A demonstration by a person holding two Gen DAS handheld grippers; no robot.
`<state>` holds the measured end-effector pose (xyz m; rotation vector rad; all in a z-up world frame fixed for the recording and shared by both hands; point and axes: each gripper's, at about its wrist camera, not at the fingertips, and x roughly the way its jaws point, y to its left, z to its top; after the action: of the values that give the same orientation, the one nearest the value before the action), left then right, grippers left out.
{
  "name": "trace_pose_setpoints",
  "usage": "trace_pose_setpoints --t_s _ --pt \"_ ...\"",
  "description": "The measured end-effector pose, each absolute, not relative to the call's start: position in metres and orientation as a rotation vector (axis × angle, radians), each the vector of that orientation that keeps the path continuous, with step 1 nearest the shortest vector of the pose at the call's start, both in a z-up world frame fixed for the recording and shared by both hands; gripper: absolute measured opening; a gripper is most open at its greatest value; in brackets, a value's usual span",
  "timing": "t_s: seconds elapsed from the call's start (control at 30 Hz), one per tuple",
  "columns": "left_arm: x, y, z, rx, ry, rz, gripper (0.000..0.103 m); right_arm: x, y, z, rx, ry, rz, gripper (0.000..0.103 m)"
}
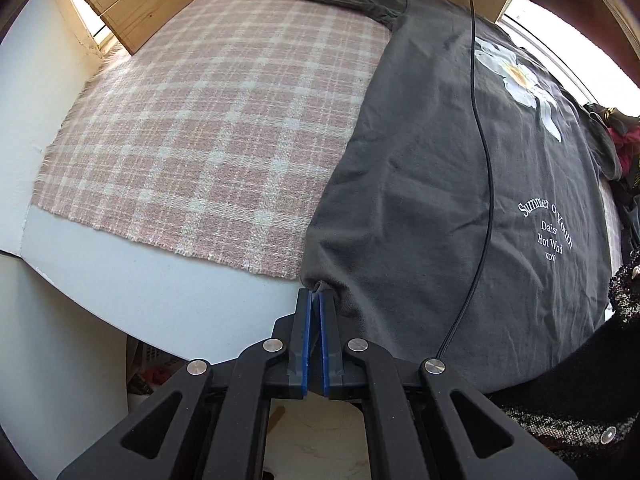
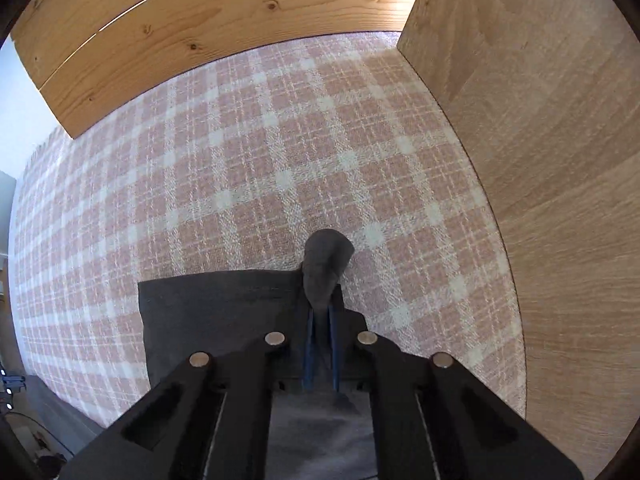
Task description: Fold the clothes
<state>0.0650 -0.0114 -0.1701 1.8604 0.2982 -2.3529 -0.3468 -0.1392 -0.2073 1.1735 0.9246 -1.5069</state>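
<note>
In the left wrist view the left hand-held gripper pinches the hem corner of the grey T-shirt spread on the plaid blanket, while in the right wrist view the right hand-held gripper clamps a bunched fold near the blanket's wooden-board side, so both corners should probably travel level and taut.

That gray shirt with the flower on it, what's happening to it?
A person is folding it. The gray T-shirt lies spread on a pink plaid blanket. The left hand-held gripper is clamped on the shirt's bottom corner near the table edge. The right hand-held gripper is pinching a bunch of the shirt's fabric at the far end, by the sleeve. Both ends are held, but no fold is made yet.
</note>
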Motion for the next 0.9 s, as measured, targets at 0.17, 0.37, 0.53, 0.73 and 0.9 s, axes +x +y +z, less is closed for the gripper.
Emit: trace_pose_setpoints --t_s 0.17,0.37,0.53,0.73,0.9 --pt "0.072 -0.003 -0.154 1.821 0.305 -2.376 0.003 -0.345 -0.097 -0.17 1.095 0.874 -1.61 0.006" --pt "0.108 0.001 -0.139 1.782 0.304 -2.44 0.003 -0.342 -0.046 -0.125 0.997 0.809 -1.729 0.006" --pt "0.117 0.002 -0.143 1.77 0.323 -2.461 0.003 -0.337 -0.01 -0.091 0.937 0.785 -1.818 0.006" --pt "0.125 0.039 -0.133 1.824 0.248 -2.541 0.003 -0.306 0.041 -0.077 0.926 0.788 -1.896 0.006" --pt "0.132 0.076 -0.136 1.89 0.251 -2.598 0.003 -0.29 0.095 -0.085 0.963 0.822 -1.969 0.006"
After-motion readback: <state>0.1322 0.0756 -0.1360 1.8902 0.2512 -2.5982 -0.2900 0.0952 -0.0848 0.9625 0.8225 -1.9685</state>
